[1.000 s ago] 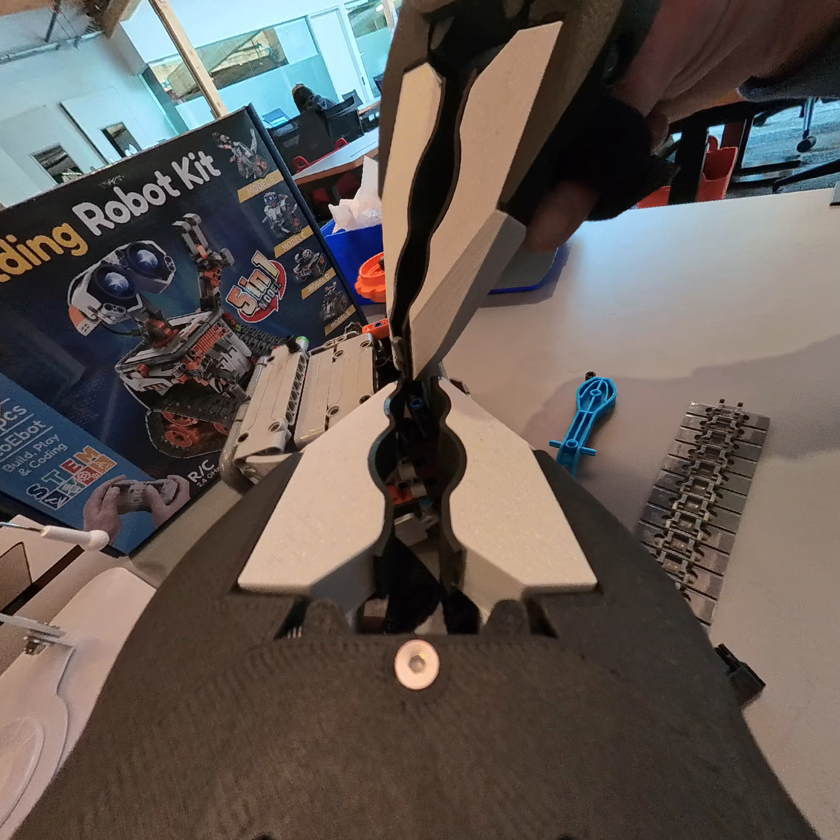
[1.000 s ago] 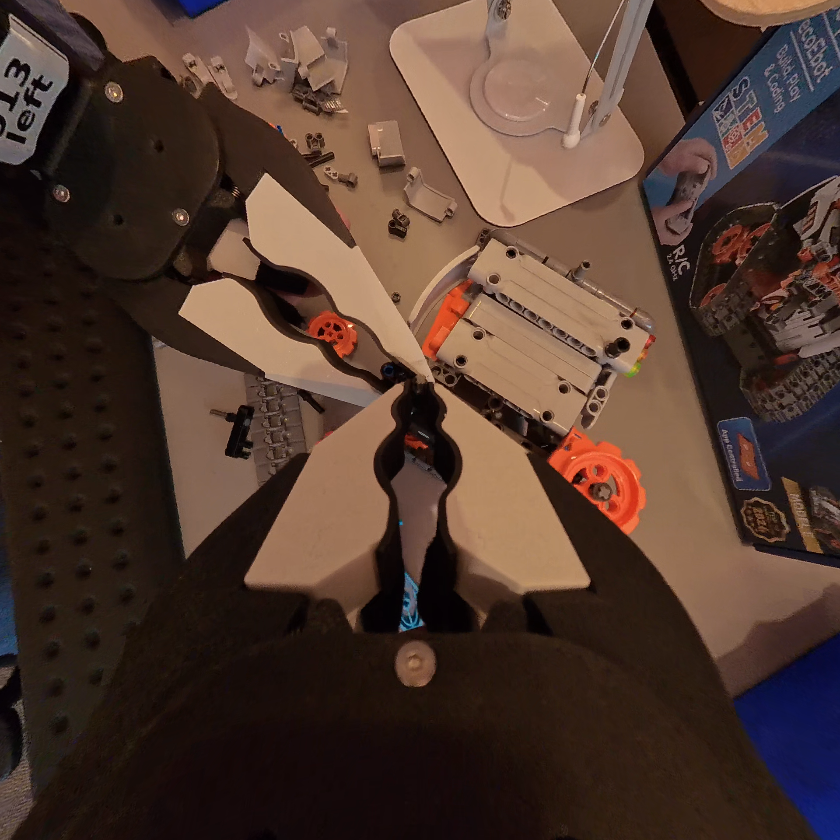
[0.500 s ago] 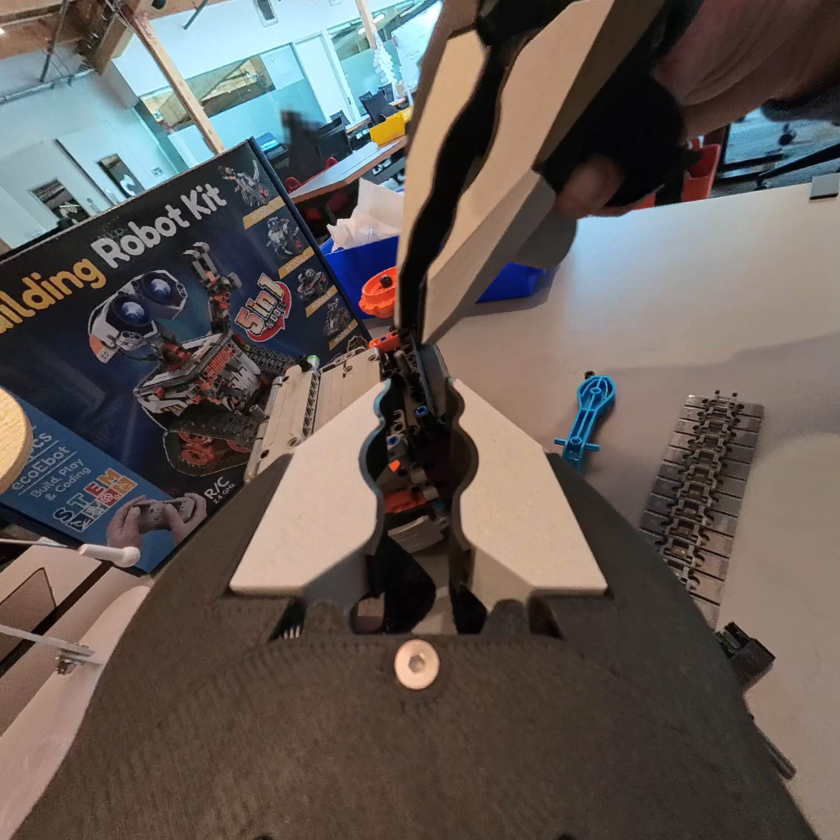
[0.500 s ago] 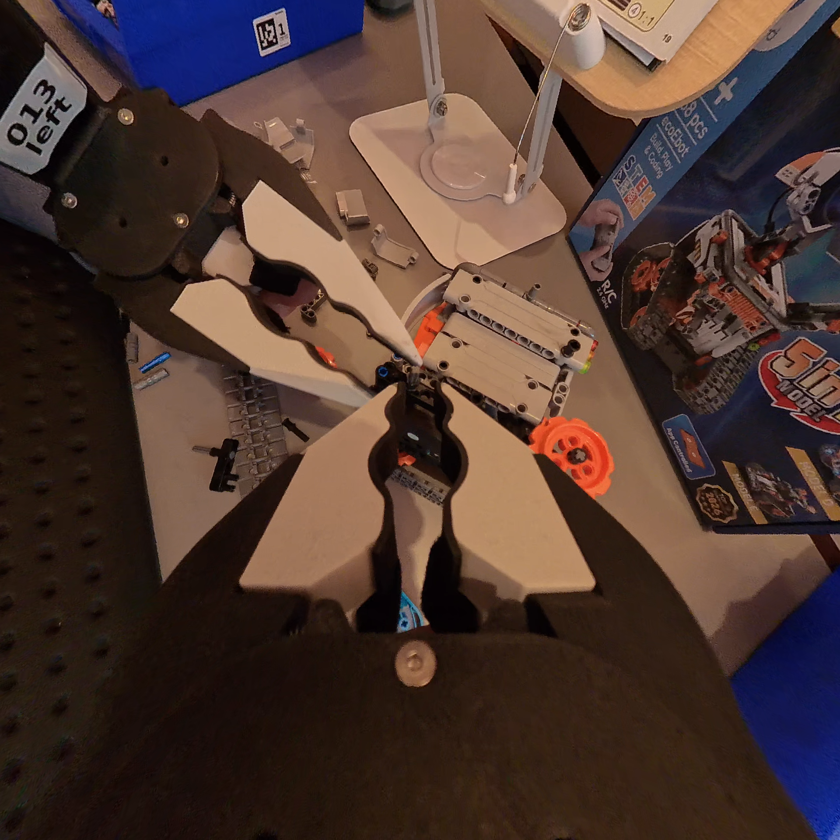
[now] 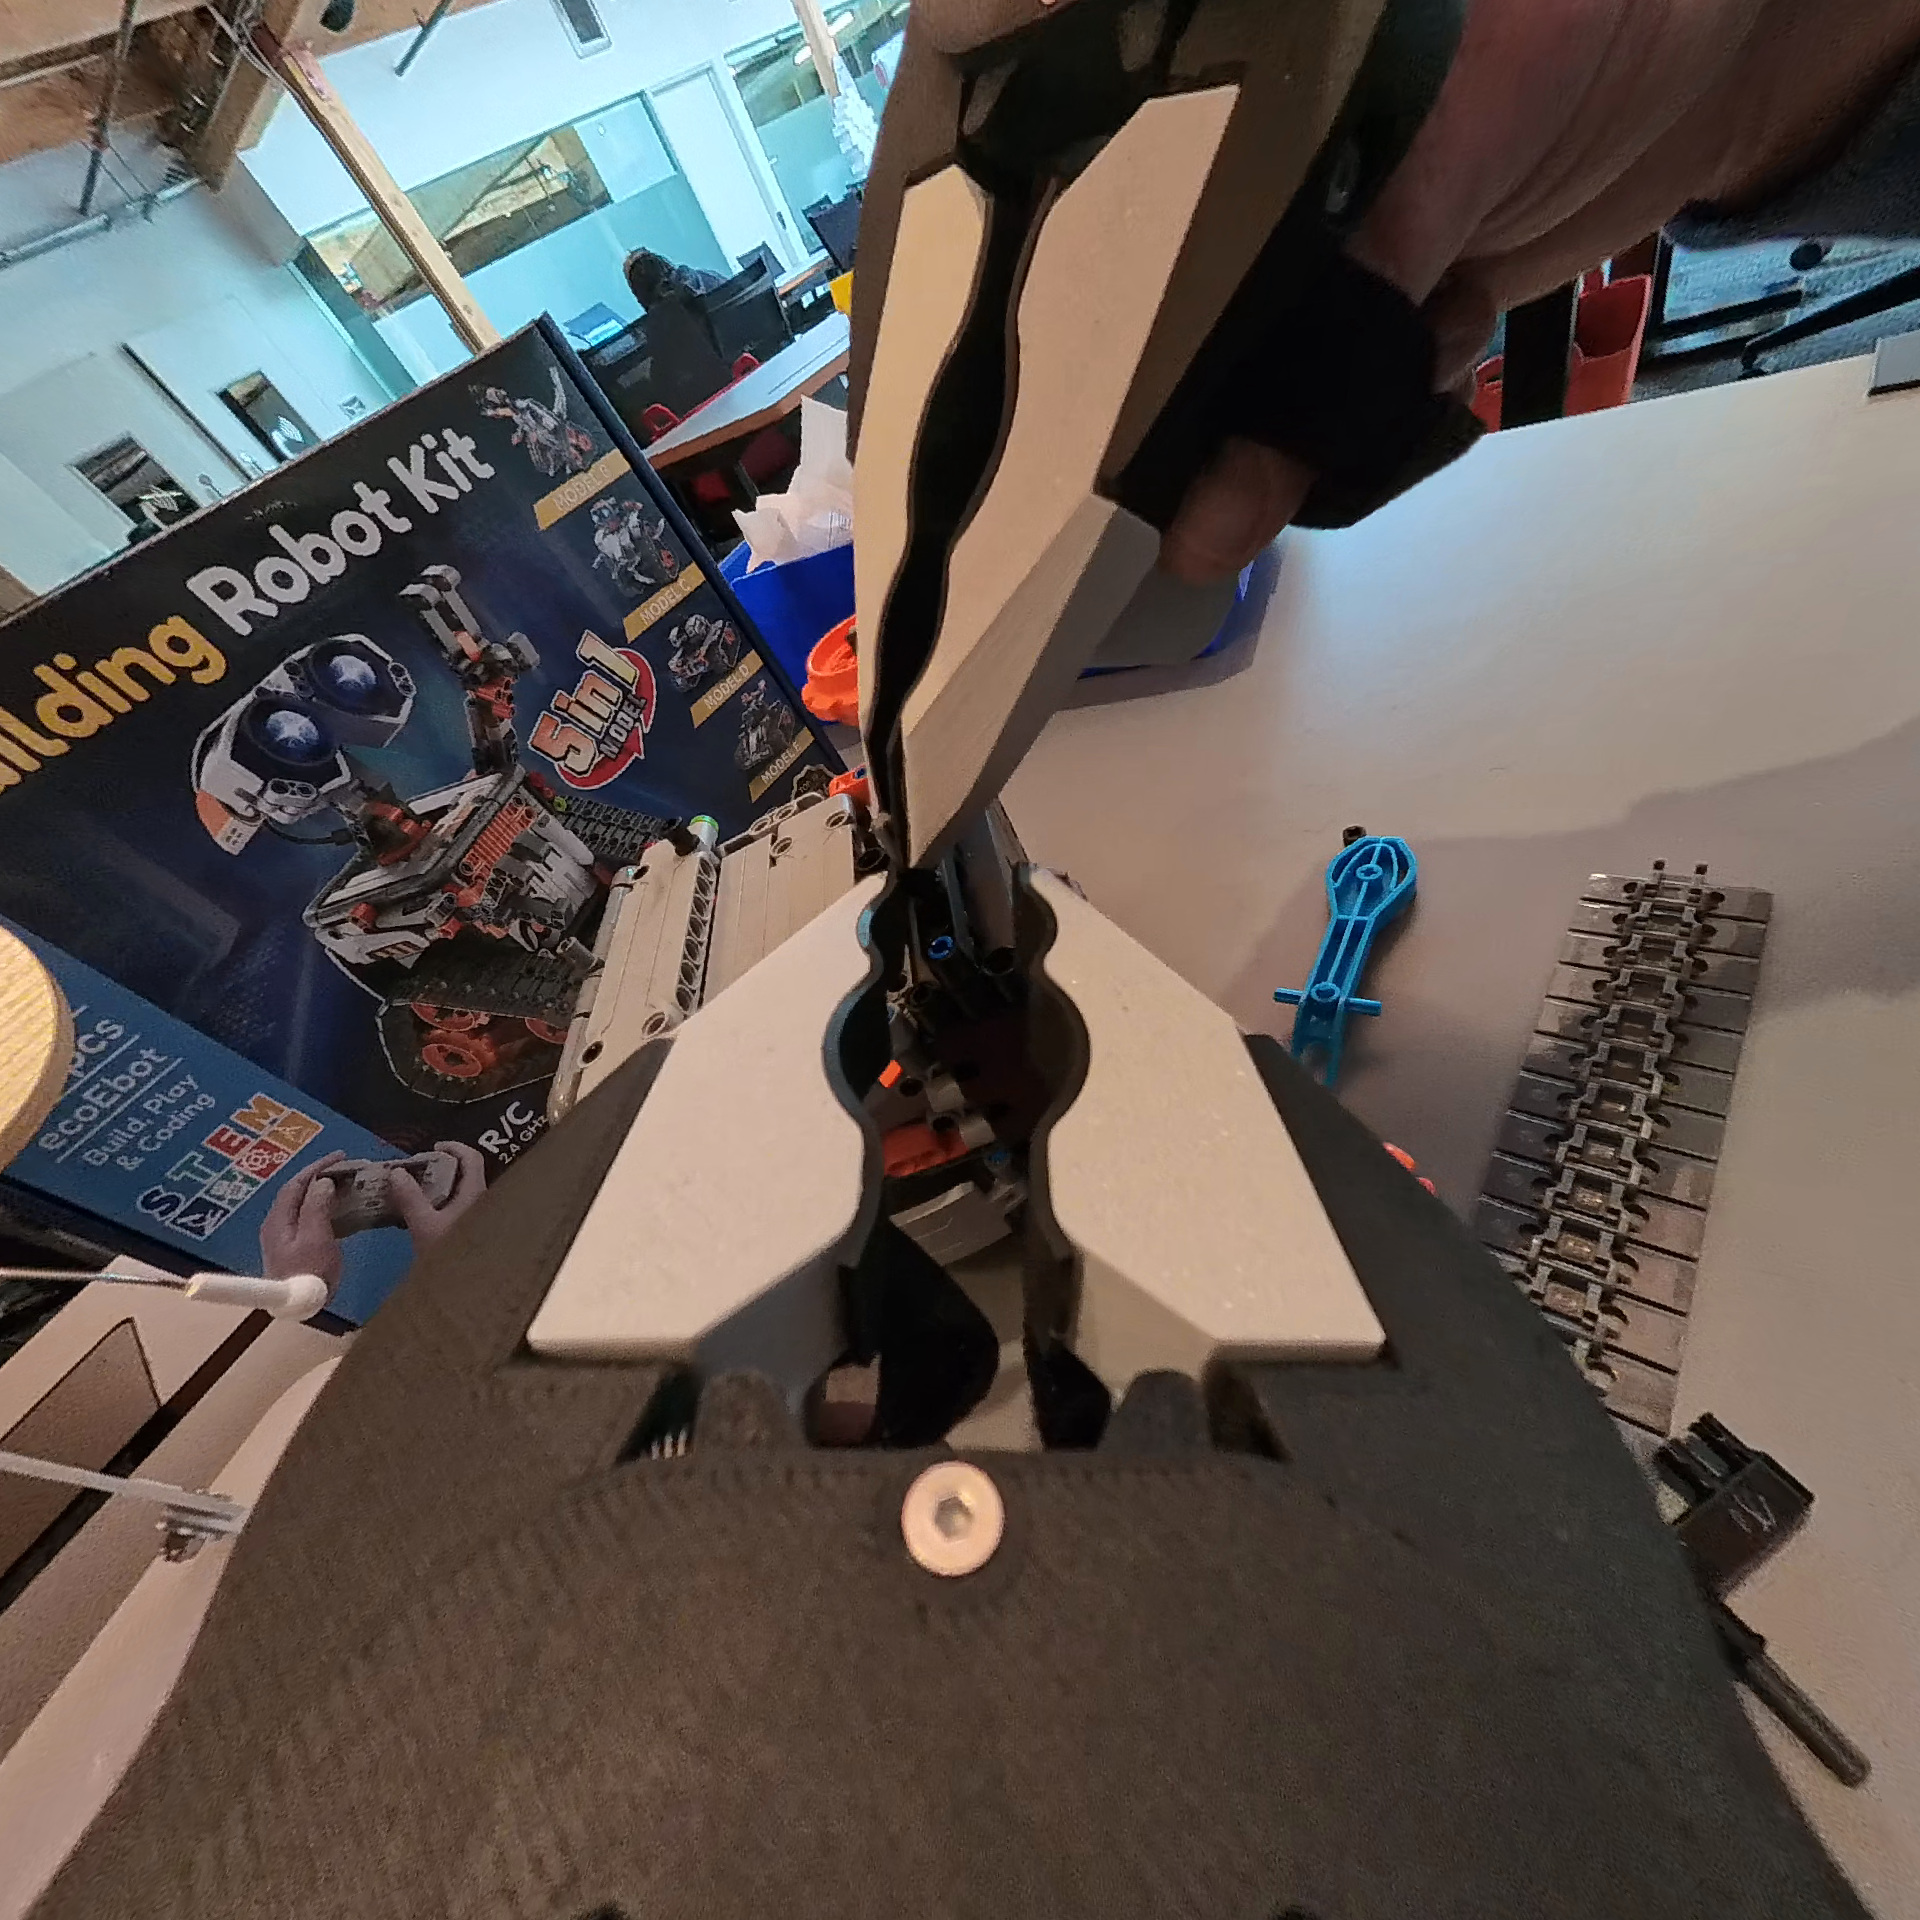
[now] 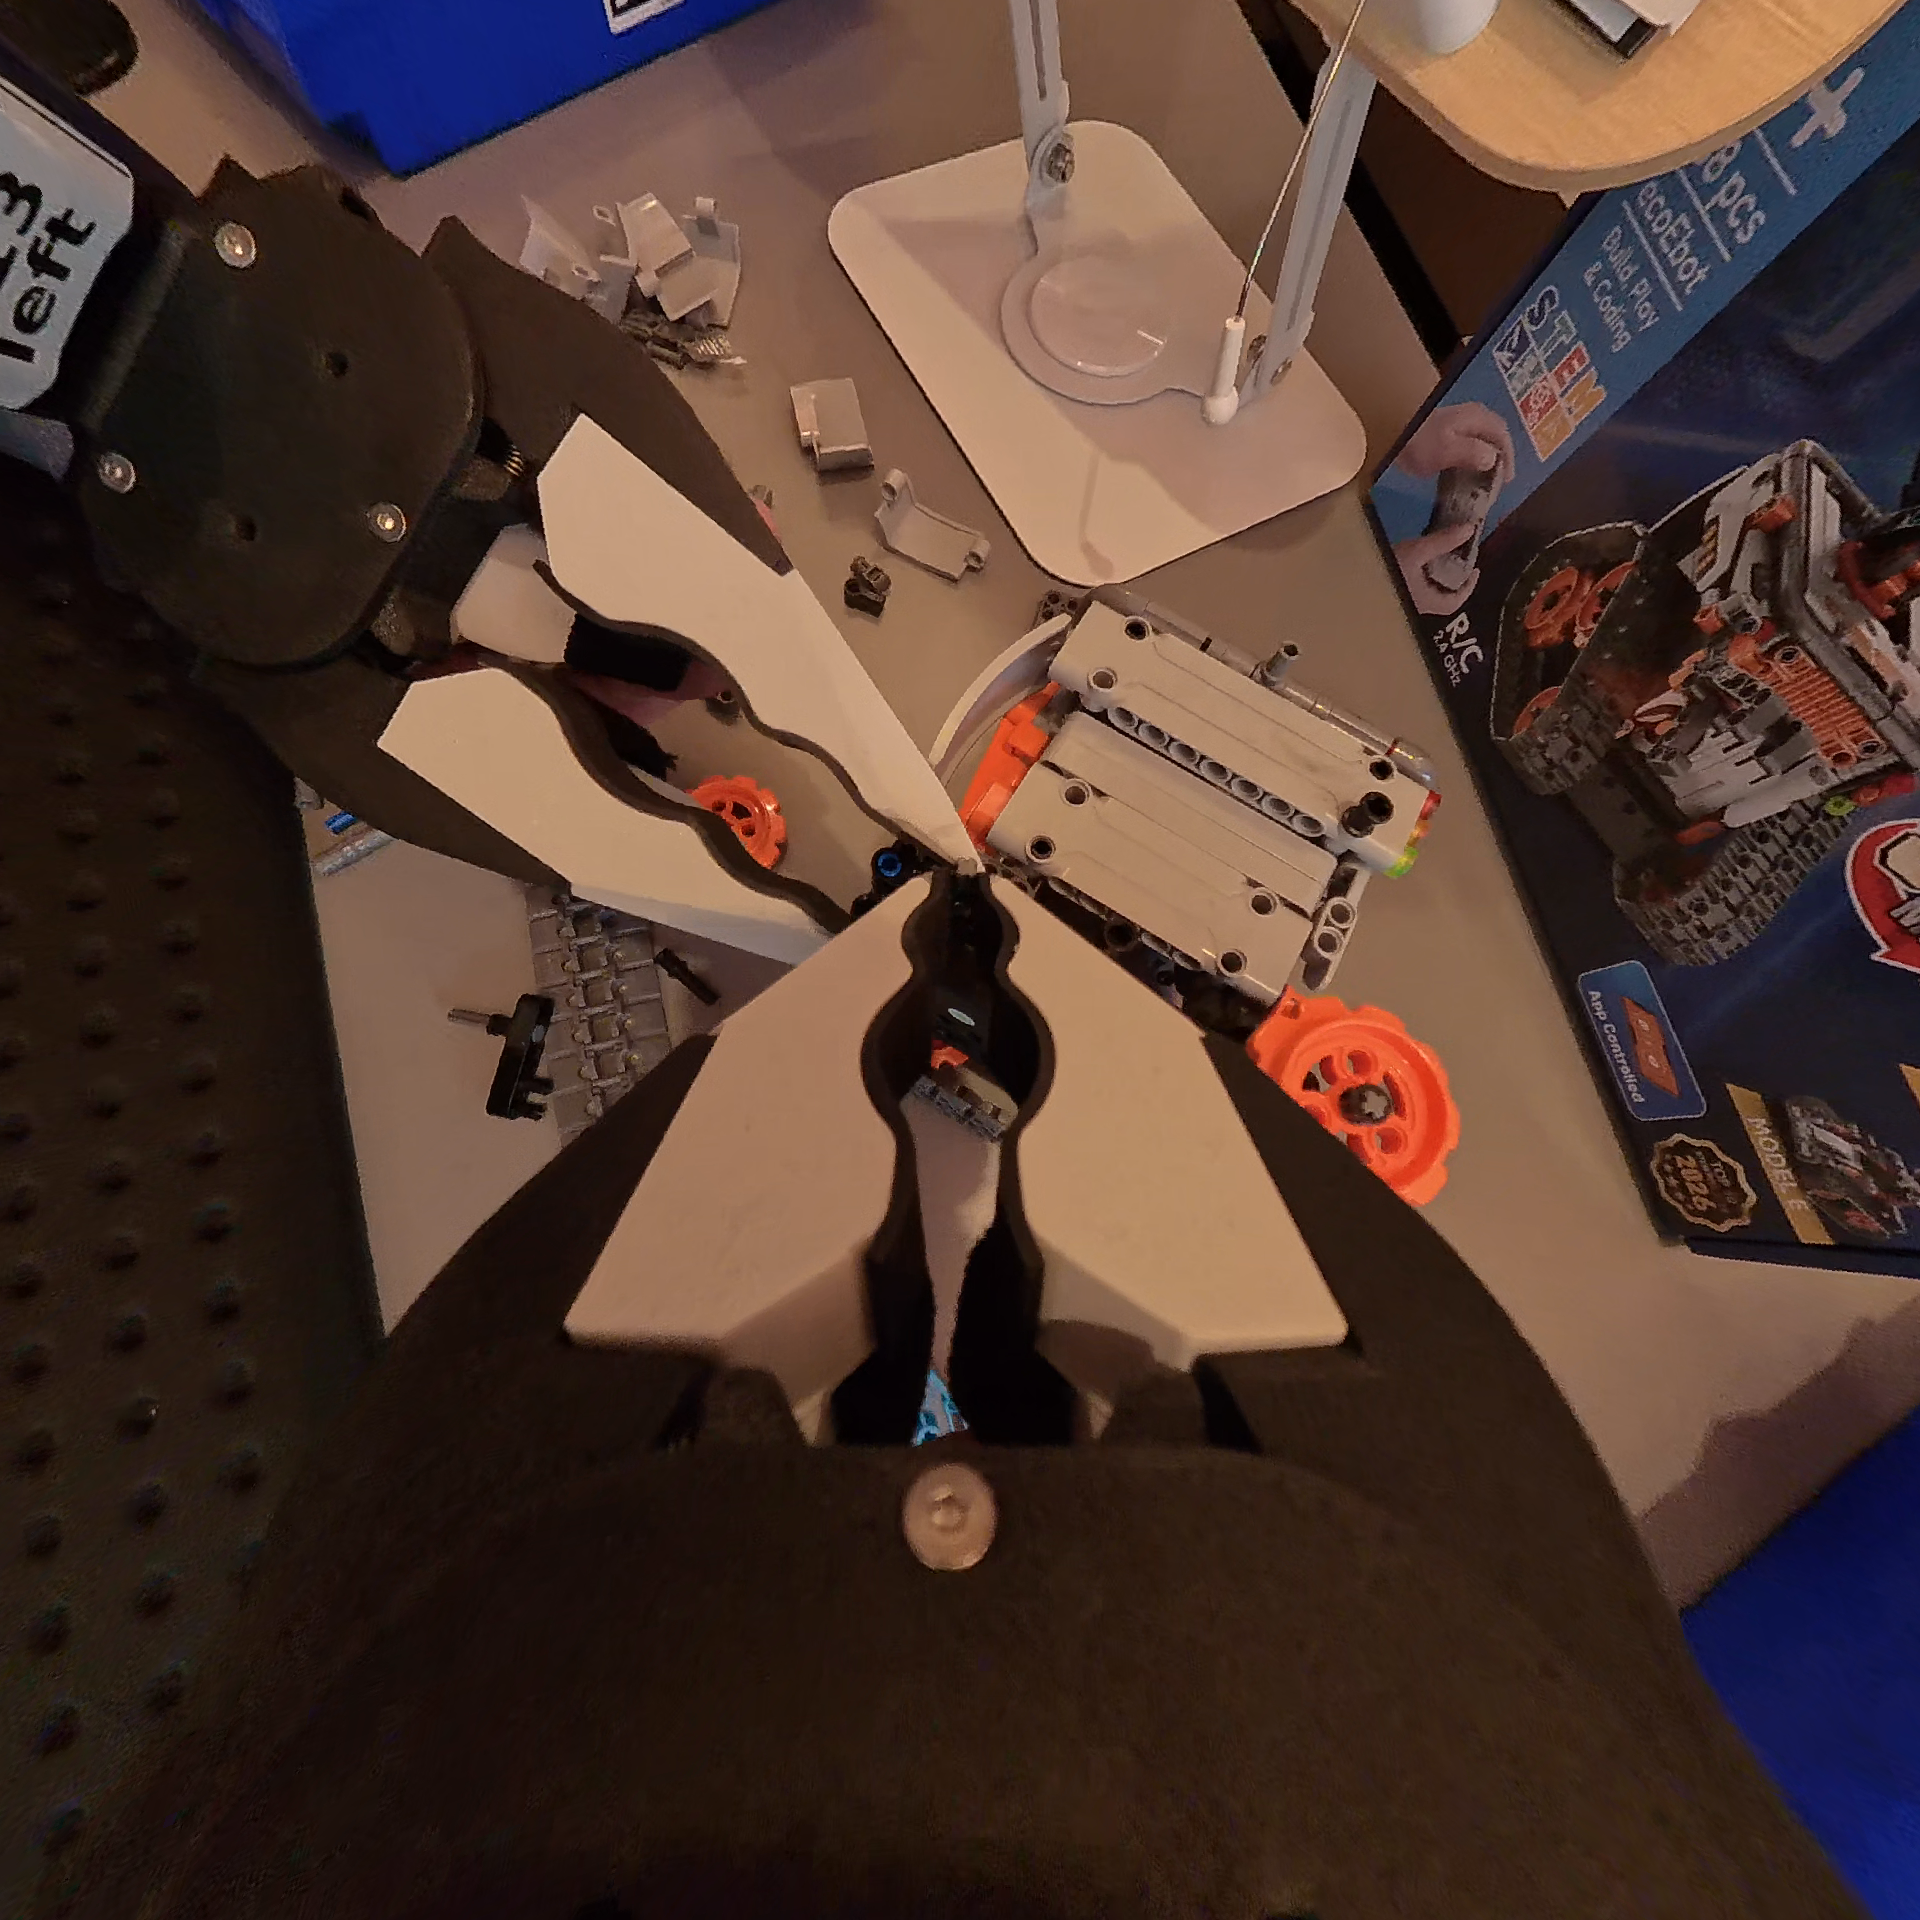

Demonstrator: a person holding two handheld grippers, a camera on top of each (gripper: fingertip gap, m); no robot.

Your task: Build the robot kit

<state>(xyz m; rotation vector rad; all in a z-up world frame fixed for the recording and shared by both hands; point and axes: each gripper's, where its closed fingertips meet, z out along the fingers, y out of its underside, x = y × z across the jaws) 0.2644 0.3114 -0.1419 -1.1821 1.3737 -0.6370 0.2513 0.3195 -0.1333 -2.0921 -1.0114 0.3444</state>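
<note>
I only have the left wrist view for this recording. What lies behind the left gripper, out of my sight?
Observer: Behind the left gripper, a heap of loose grey parts lies on the table.
Operator: Anything between the grey model and the white stand base?
Observer: A small grey bracket with a tiny black connector beside it, both apart from the model.
Operator: And past the track strip?
Observer: A dark studded mat lies along that side.

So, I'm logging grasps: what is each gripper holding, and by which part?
The left gripper clamps the grey brick model by its dark end frame. The right gripper has its fingers shut on that frame; the piece they pinch is hidden.
</note>
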